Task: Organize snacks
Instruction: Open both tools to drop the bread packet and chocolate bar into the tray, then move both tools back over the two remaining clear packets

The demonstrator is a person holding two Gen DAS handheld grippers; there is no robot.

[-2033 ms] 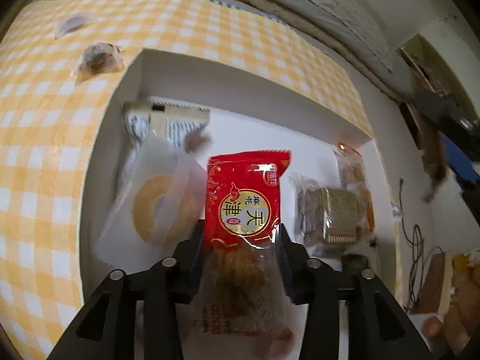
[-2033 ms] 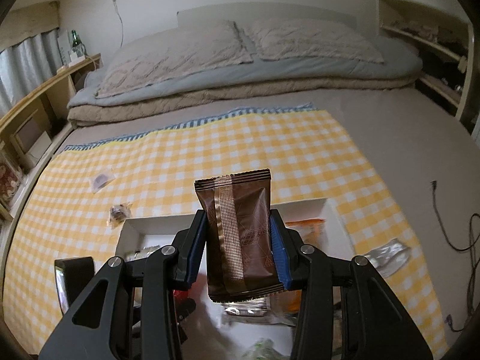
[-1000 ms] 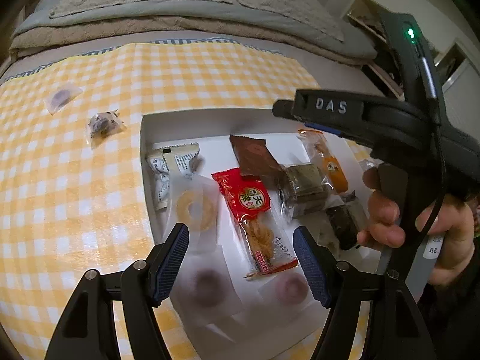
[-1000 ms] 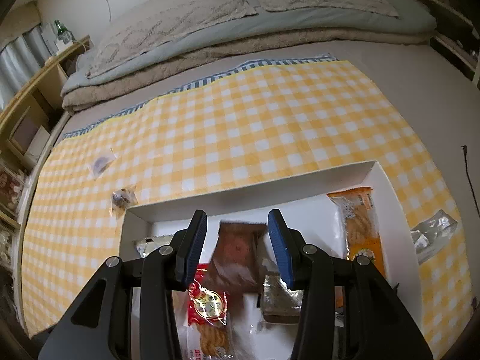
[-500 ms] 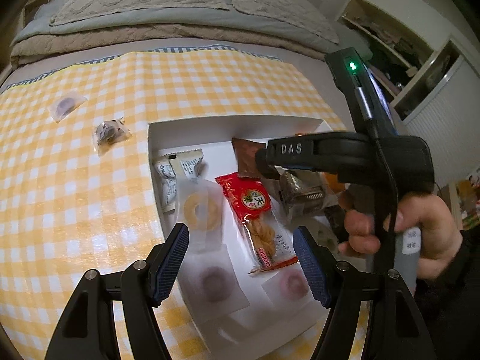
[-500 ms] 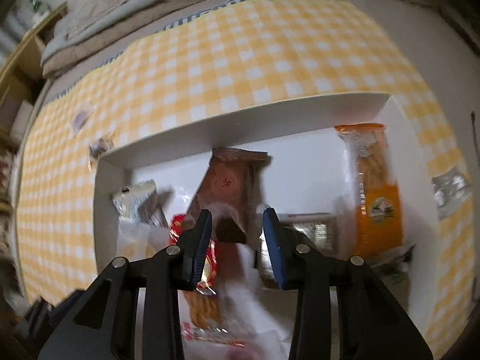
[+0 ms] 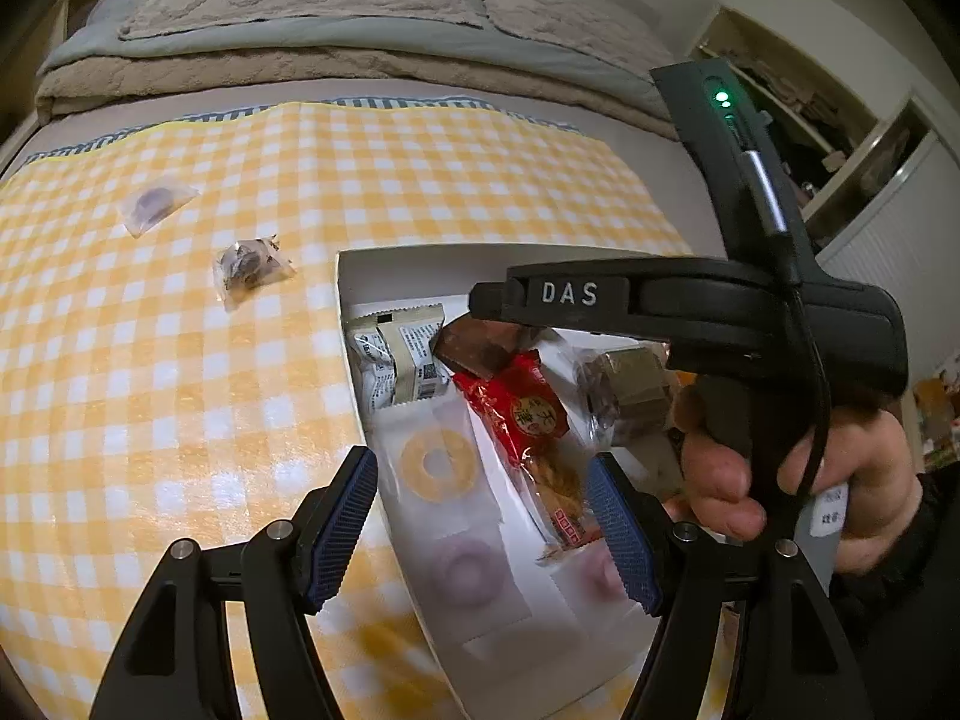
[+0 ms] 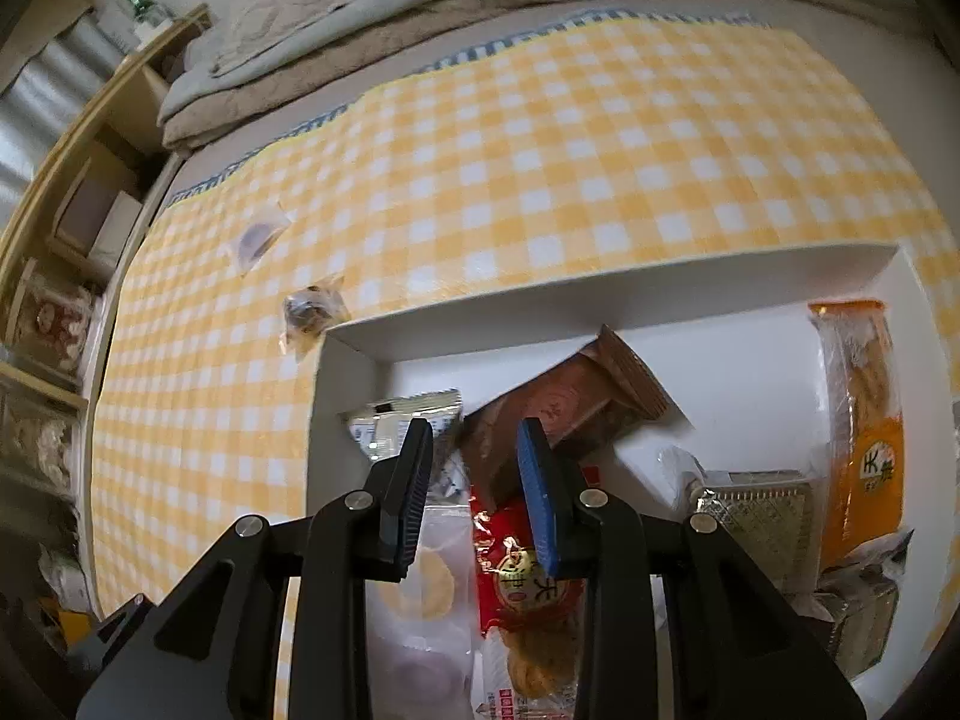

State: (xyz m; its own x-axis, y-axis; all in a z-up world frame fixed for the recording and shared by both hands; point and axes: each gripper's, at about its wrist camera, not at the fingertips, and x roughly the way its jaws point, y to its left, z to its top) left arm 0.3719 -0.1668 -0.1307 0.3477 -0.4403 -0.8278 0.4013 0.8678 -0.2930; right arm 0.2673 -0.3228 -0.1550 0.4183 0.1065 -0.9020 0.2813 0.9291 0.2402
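Note:
A white box (image 7: 384, 261) on the yellow checked cloth holds several snacks: a red packet (image 7: 519, 411), a brown packet (image 8: 570, 405) lying tilted, a white-grey packet (image 7: 399, 354), a ring biscuit (image 7: 435, 465) and an orange packet (image 8: 861, 420). My left gripper (image 7: 480, 531) is open and empty above the box's near left part. My right gripper (image 8: 474, 495) is open and empty just above the brown packet; it also shows in the left wrist view (image 7: 600, 294) over the box.
Two small wrapped snacks lie loose on the cloth left of the box, a dark one (image 7: 246, 267) and a purple one (image 7: 153, 207). A bed (image 7: 300, 12) runs along the far edge. Wooden shelves (image 8: 78, 210) stand at the left.
My left gripper let go of the red packet in the box and drew back. My right gripper released the brown packet into the box and came down close over it.

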